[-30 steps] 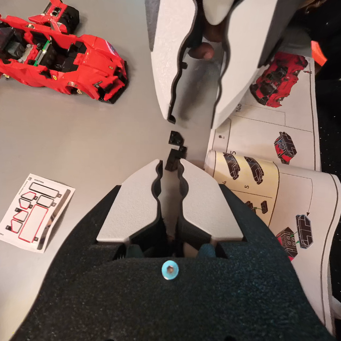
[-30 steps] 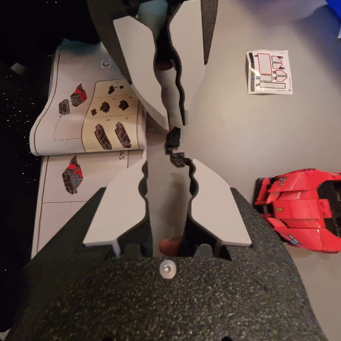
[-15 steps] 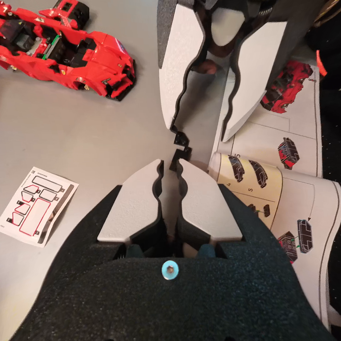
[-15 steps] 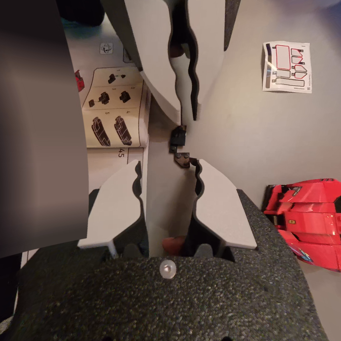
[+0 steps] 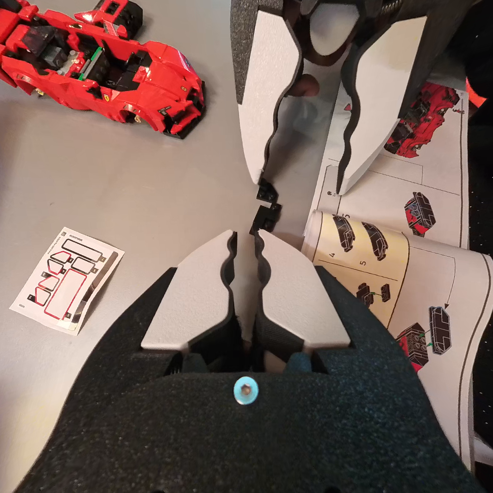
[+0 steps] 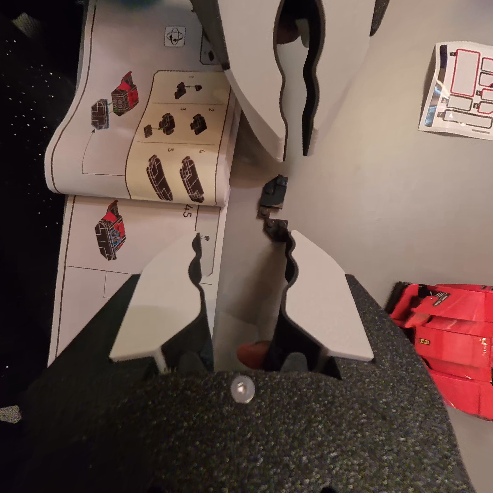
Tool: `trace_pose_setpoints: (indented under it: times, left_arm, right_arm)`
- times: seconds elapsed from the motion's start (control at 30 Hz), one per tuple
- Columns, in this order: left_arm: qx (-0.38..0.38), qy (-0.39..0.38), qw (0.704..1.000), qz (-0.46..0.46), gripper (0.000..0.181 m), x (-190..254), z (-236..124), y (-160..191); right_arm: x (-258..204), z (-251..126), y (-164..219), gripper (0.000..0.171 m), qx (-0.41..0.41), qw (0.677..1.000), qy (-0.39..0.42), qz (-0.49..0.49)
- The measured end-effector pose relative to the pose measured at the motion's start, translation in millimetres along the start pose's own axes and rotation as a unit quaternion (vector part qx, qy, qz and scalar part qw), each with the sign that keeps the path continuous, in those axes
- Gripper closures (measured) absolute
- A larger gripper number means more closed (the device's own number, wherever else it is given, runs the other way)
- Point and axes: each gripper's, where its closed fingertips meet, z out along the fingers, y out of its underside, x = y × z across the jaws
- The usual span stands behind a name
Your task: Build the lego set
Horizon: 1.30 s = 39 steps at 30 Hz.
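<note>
Two small black lego pieces lie touching end to end on the grey table: a near piece (image 5: 265, 220) and a far piece (image 5: 266, 190). My left gripper (image 5: 245, 232) has its jaws a narrow gap apart with nothing between them, and its tips sit just behind the near piece. In the right wrist view the left gripper (image 6: 293, 156) hangs a little short of that piece (image 6: 273, 192). My right gripper (image 6: 244, 234) is wide open. One fingertip (image 6: 292, 236) touches the other black piece (image 6: 277, 230). The right gripper also shows in the left wrist view (image 5: 297, 186).
A part-built red lego car (image 5: 106, 69) stands at the far left of the table and shows in the right wrist view (image 6: 448, 346). A sticker sheet (image 5: 66, 280) lies near left. An open instruction booklet (image 5: 400, 240) lies along the right side, one page curled up. Across from one pair of fingers to the other is roughly 6 centimetres. The right tips stand about 15 centimetres off the part-built red lego car (image 5: 106, 69).
The right gripper has come in until one fingertip touches the far black piece. The left gripper's tips now sit slightly back from the near piece. Neither jaw gap has changed.
</note>
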Motion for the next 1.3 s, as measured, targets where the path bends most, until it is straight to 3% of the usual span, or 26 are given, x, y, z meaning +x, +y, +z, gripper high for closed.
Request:
trace_pose_setpoints:
  times: [0.83, 0.97, 1.3]
  left_arm:
    - [0.002, 0.004, 1.0, -0.002, 0.169, -0.2, 1.6, 1.6]
    - [-0.001, 0.012, 1.0, 0.007, 0.168, 1.7, 4.5, -1.1]
    - [-0.054, 0.11, 0.991, 0.06, 0.145, 20.7, 32.0, -13.1]
  right_arm:
    - [1.7, -4.6, 2.3, 0.108, -0.012, 1.0, 0.01, -0.007]
    - [-5.7, -11.1, 0.8, 0.114, 0.013, 1.0, 0.0, 0.006]
    - [-6.1, -3.9, 5.2, 0.111, 0.02, 0.999, -0.006, 0.026]
